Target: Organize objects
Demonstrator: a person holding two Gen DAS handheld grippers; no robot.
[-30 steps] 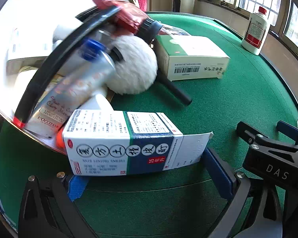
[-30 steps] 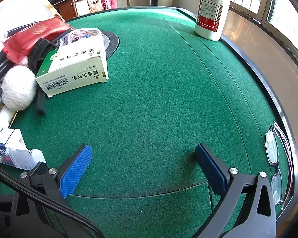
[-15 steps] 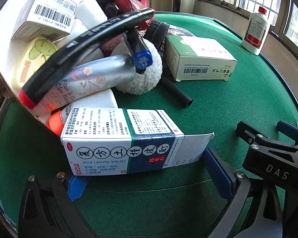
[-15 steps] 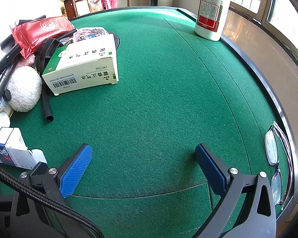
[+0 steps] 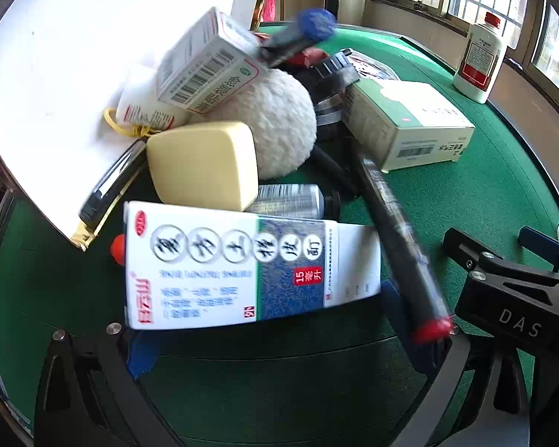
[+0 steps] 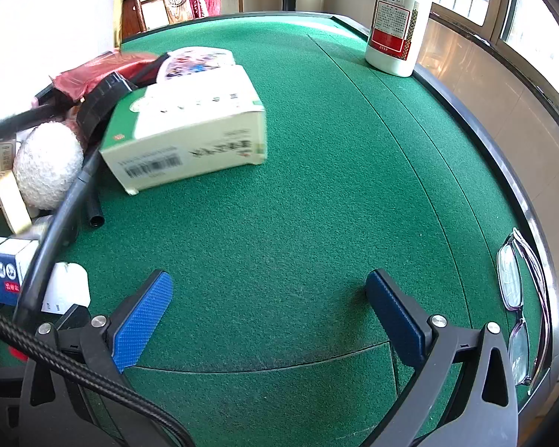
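A white-and-blue medicine box (image 5: pixel 234 268) lies on the green felt between the fingers of my left gripper (image 5: pixel 264 320), which stands wide open around it. Behind it, a pile spills from a tilted white container (image 5: pixel 56 74): a yellow block (image 5: pixel 205 164), a white fluffy ball (image 5: pixel 275 130), a small barcode box (image 5: pixel 205 70) and a silver tube (image 5: pixel 290 201). A blurred black rod with a red end (image 5: pixel 402 253) lies across my right-hand finger. My right gripper (image 6: pixel 268 283) hangs open over bare felt, nothing between its pads.
A green-and-white box (image 6: pixel 190 138) lies right of the pile, with a red pouch (image 6: pixel 93 74) behind it. A white bottle with a red label (image 6: pixel 395 18) stands at the far table edge. Eyeglasses (image 6: pixel 518 298) rest on the right rim.
More items have tumbled out of the white container. The medicine box rolled onto another face. The black rod swung down to the right, and the green-and-white box slid right.
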